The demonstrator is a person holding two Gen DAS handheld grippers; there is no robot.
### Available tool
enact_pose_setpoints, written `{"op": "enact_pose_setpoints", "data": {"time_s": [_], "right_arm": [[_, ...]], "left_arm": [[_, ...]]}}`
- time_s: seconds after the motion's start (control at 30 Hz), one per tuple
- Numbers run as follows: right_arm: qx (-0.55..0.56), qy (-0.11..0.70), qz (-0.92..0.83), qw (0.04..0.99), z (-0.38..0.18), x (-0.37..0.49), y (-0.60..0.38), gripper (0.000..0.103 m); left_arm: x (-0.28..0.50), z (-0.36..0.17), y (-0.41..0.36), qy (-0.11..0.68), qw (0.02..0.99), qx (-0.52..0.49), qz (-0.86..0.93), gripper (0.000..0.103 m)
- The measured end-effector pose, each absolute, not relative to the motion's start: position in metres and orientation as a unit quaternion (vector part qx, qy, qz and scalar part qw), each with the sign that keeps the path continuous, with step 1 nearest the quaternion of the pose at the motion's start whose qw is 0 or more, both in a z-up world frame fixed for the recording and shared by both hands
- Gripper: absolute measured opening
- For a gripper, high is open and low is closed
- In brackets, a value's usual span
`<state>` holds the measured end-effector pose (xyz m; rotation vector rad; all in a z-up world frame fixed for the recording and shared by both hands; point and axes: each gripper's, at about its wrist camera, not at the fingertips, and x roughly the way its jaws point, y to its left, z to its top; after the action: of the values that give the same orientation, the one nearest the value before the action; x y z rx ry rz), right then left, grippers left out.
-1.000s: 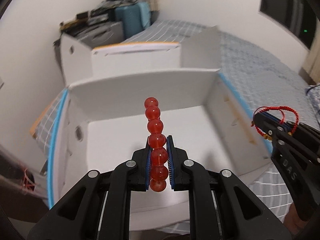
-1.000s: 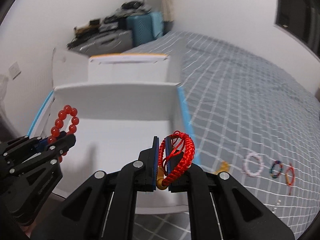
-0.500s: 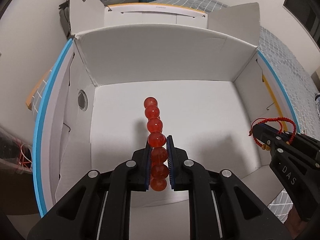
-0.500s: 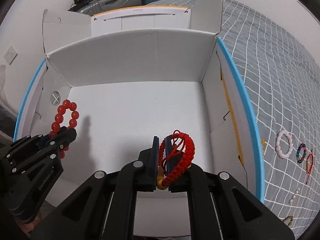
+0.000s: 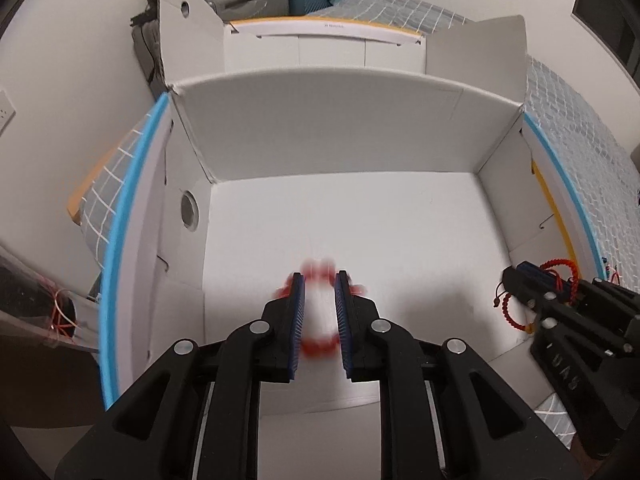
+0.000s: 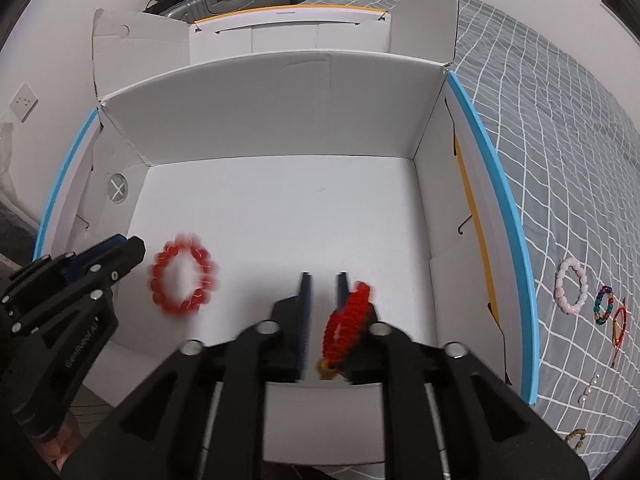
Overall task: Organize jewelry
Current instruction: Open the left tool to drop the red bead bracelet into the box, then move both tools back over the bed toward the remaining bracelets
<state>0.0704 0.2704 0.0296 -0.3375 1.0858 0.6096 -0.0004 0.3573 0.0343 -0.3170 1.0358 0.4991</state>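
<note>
Both your grippers point down into the open white carton (image 6: 280, 100), which sits on a grey checked bedspread (image 6: 560, 140).

L gripper (image 5: 319, 280): jaws opening, pads spread clear of the red bead bracelet (image 6: 182, 276). The bracelet is motion-blurred, apart from the pads, over the carton floor near its left wall; whether it touches the floor can't be told.

R gripper (image 6: 323, 280): jaws opening. The red braided cord bracelet (image 6: 346, 320) is blurred, between the pads and against the right one; not pinched.

On the bedspread right of the carton: a pink bead bracelet (image 6: 572, 286), a multicolour bead bracelet (image 6: 603, 305) and a thin red cord (image 6: 619, 330), just beside each other.
</note>
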Motion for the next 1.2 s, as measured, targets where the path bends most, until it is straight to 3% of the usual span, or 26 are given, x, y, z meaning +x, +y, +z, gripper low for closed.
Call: {"op": "enact_pose_setpoints", "data": {"time_s": [0.07, 0.2, 0.27, 0.37, 0.57, 0.77, 1.2], "right_arm": [[-0.153, 0.502, 0.286, 0.802, 0.033, 0.069, 0.270, 0.036], [-0.143, 0.489, 0.293, 0.809, 0.046, 0.063, 0.264, 0.052], [-0.139, 0.480, 0.295, 0.814, 0.053, 0.060, 0.261, 0.065], [-0.136, 0.463, 0.292, 0.826, 0.066, 0.057, 0.255, 0.077], [-0.133, 0.434, 0.292, 0.842, 0.086, 0.046, 0.237, 0.090], [-0.132, 0.416, 0.285, 0.853, 0.099, 0.042, 0.212, 0.093], [-0.105, 0.405, 0.232, 0.878, 0.111, 0.053, 0.109, 0.093]], "left_arm": [[-0.005, 0.040, 0.358, 0.480, 0.831, -0.149, 0.239, 0.030], [-0.017, 0.057, 0.362, 0.456, 0.839, -0.150, 0.255, 0.054], [-0.022, 0.065, 0.362, 0.447, 0.842, -0.147, 0.264, 0.063], [-0.027, 0.075, 0.360, 0.434, 0.846, -0.141, 0.275, 0.072], [-0.036, 0.091, 0.347, 0.408, 0.859, -0.143, 0.274, 0.091], [-0.036, 0.105, 0.328, 0.387, 0.873, -0.134, 0.264, 0.097], [-0.013, 0.118, 0.266, 0.372, 0.896, -0.114, 0.214, 0.097]]}}
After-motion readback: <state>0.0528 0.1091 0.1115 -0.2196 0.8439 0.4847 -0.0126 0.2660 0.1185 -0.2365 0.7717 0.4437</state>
